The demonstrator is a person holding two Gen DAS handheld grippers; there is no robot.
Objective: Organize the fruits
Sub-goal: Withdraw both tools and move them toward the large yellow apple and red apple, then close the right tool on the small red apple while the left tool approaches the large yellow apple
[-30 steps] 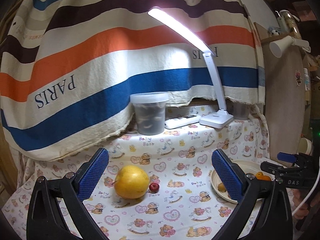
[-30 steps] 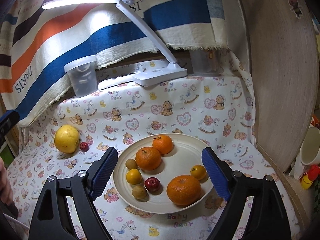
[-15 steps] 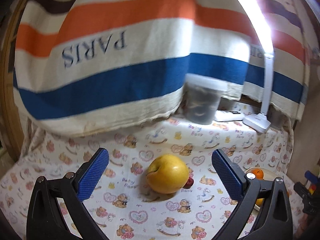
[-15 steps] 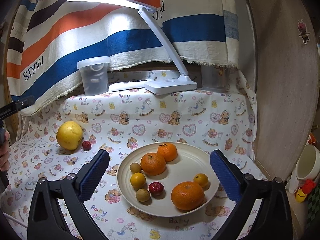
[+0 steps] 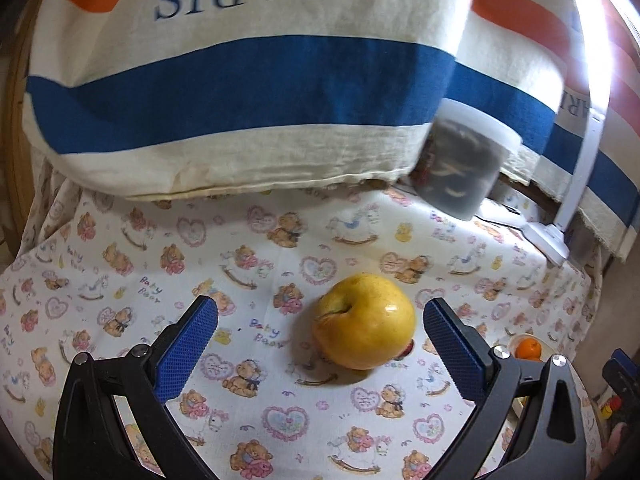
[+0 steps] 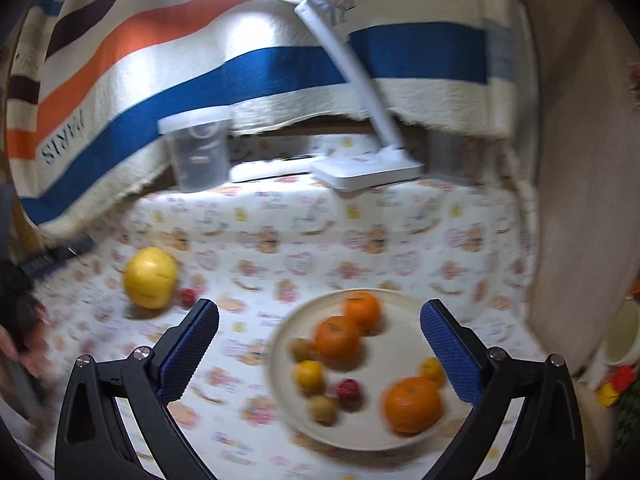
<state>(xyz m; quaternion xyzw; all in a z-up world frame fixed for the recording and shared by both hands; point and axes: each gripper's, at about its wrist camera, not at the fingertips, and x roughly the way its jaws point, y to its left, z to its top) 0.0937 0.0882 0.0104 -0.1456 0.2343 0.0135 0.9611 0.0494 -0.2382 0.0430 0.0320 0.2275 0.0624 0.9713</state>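
Teddy-bear-printed white tablecloth point(image 5: 120, 280) under a striped orange, blue and cream hanging cloth point(image 5: 240, 80). Left gripper point(image 5: 320, 340) spread wide, pads clear of the large round yellow fruit point(image 5: 365, 322) lying between them on the tablecloth. Right gripper point(image 6: 320, 344) likewise wide apart and empty, above the round cream plate point(image 6: 400, 312) loaded with oranges and small fruits. Small red fruit point(image 6: 187, 297) touching or just beside the yellow one.

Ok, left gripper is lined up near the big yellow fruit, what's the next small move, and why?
Probably ease the left gripper forward and a touch right, then close. The yellow fruit sits off the plate, between the open fingers but nearer the right one, so centring should steady the grasp.
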